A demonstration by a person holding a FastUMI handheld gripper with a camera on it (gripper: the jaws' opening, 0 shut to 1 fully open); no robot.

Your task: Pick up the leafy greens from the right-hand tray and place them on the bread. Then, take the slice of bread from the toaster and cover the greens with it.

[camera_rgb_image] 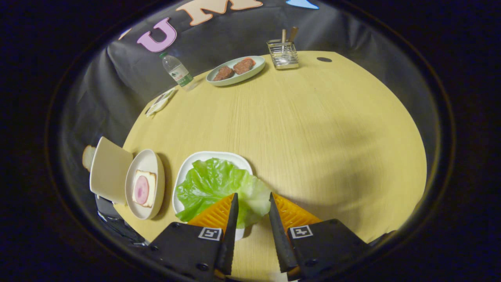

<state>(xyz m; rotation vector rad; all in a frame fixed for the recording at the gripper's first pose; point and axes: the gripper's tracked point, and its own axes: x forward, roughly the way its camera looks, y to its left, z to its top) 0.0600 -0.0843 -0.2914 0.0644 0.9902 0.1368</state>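
Note:
A green lettuce leaf (213,184) lies on a white square tray (203,157), its near edge hanging over the tray's rim. My gripper (252,196) is open above that near edge, with the leaf's edge showing in the gap between the fingers and neither finger pressing on it. To the left of the tray, a white oval plate (150,158) carries a bread slice (145,188) topped with a pink round of ham. Further left stands a cream toaster (109,170) with a slice of toast (88,156) sticking out of it.
At the far side of the round wooden table (313,129) are a plate with two brown patties (235,70), a water bottle (178,72), a wire utensil holder (283,53) and a small wrapper (159,102). Black cloth rings the table.

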